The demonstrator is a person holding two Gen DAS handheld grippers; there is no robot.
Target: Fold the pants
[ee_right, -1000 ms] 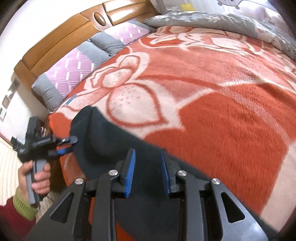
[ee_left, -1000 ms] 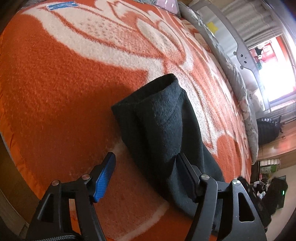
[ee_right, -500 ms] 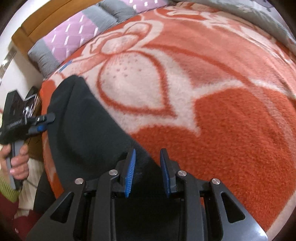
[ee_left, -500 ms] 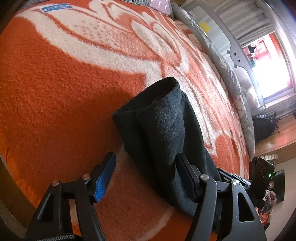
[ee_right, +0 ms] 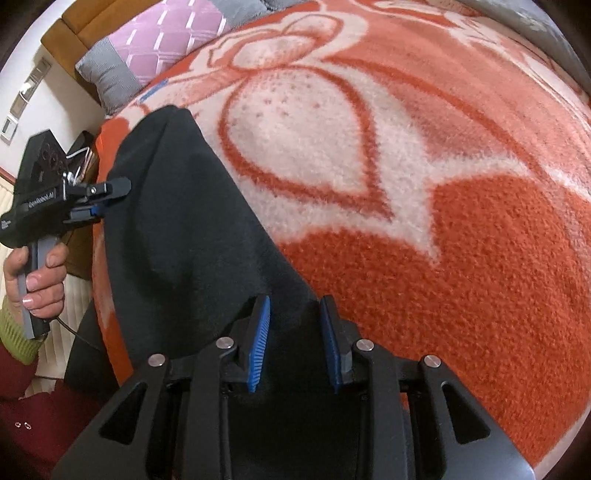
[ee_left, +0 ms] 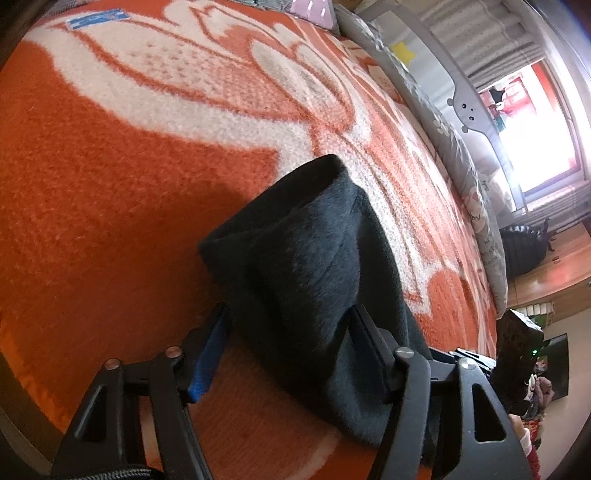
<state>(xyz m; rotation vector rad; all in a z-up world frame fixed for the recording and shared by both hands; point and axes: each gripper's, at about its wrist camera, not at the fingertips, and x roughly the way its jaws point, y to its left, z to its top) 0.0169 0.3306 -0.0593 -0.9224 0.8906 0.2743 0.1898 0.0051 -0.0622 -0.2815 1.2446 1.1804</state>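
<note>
Orange and cream under everything: we have a fleecy blanket [ee_left: 110, 184] with a big flower pattern spread over the bed, and the dark pants [ee_left: 314, 266] lie along its near edge.

Nearest to us in the left wrist view, the left gripper [ee_left: 291, 332] straddles a bunched end of the pants. Its jaws have just been closing, and the cloth sits between them; the blue pad on one finger [ee_left: 207, 354] meets the fabric at the fold's edge and the other finger is sunk into the cloth. We cannot tell for sure that they pinch it yet. Just past the fingers, the pants rise in a thick rounded hump whose far end stands a little off the blanket.

In the right wrist view, the right gripper [ee_right: 295, 332] has its two blue pads narrowly apart with black cloth filling the gap between them, and it looks like a grip on the pants. From there the pants run away along the blanket's edge to the left gripper, held by a hand [ee_right: 37, 280] in a green cuff.

Farther off, purple and grey pillows [ee_right: 147, 48] lean on a wooden headboard [ee_right: 70, 26]. On the bed's far side runs a grey quilt [ee_left: 458, 162], then a bright window [ee_left: 535, 133].
</note>
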